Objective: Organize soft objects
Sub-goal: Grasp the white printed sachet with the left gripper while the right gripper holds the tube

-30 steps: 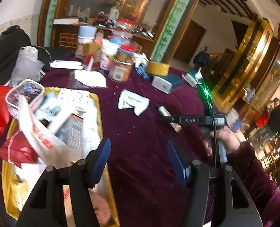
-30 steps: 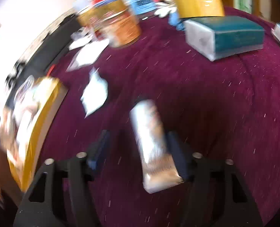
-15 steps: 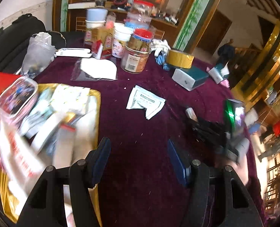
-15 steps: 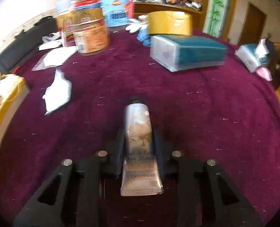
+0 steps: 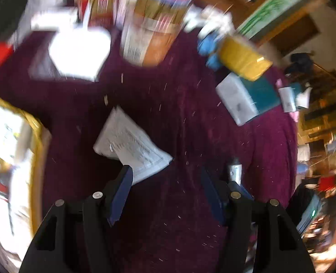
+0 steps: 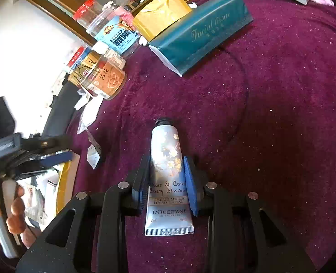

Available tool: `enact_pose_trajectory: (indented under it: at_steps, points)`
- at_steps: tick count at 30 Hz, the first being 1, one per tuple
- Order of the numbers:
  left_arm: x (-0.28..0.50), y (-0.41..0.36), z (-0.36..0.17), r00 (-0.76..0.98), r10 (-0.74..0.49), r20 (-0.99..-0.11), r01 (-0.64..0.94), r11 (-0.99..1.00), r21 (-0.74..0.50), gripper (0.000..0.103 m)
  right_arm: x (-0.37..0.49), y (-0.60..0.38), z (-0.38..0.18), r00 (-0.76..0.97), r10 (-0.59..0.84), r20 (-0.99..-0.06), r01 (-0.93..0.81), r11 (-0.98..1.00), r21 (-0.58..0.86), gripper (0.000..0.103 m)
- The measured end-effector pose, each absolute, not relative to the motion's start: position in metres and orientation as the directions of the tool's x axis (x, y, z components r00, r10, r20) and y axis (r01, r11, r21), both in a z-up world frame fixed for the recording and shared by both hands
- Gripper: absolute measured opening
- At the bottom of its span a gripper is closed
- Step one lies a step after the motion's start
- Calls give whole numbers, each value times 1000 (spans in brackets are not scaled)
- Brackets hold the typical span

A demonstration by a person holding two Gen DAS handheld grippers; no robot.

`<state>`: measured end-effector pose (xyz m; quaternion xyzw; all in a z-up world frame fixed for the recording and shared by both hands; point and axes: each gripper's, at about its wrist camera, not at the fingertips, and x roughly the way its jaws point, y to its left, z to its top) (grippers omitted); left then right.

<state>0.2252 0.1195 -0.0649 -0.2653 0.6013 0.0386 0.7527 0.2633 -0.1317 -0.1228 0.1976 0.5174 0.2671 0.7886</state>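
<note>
A: Right, hand cream tube (image 6: 168,173) — where is it?
B: Between the fingers of the right gripper (image 6: 167,182), cap pointing away, crimped end toward the camera. Jaws are closed against both its sides, so it's clamped. Can't tell whether it's lifted or resting on the purple tablecloth (image 6: 270,118).

A: Step?
B: Looks like grasp made, carry comes next. My guess for the target is the gold tray (image 5: 37,136) at the left, which holds other packets.

A: Left side?
B: Left gripper (image 5: 165,179) has its jaws wide apart, nothing between them. It's over the cloth with the white paper sachet (image 5: 131,145) just ahead of its left finger. That view is badly blurred.

A: So the sachet is its next pick?
B: Likely — it would need to straddle the sachet and close on an edge, since the thing lies flat and thin.

A: Clutter?
B: Teal facial tissue pack (image 6: 197,38) and yellow tape roll (image 6: 161,13) beyond the tube, jars (image 6: 104,79) further left. All well apart from the grip.

A: Next-move needs?
B: Keep the squeeze gentle — the tube is soft — and swing left without crossing the other gripper.
</note>
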Motion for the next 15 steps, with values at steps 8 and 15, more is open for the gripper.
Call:
enact_pose_trajectory:
  at_steps: [8, 15]
  points:
    - [231, 134, -89, 211, -282, -936, -475, 807, -351, 63, 256, -132, -124, 327, 635, -700, -213, 771, 600, 29]
    - [235, 141, -98, 209, -262, -942, -501, 799, -333, 68, 256, -137, -127, 326, 657, -680, -202, 751, 629, 29]
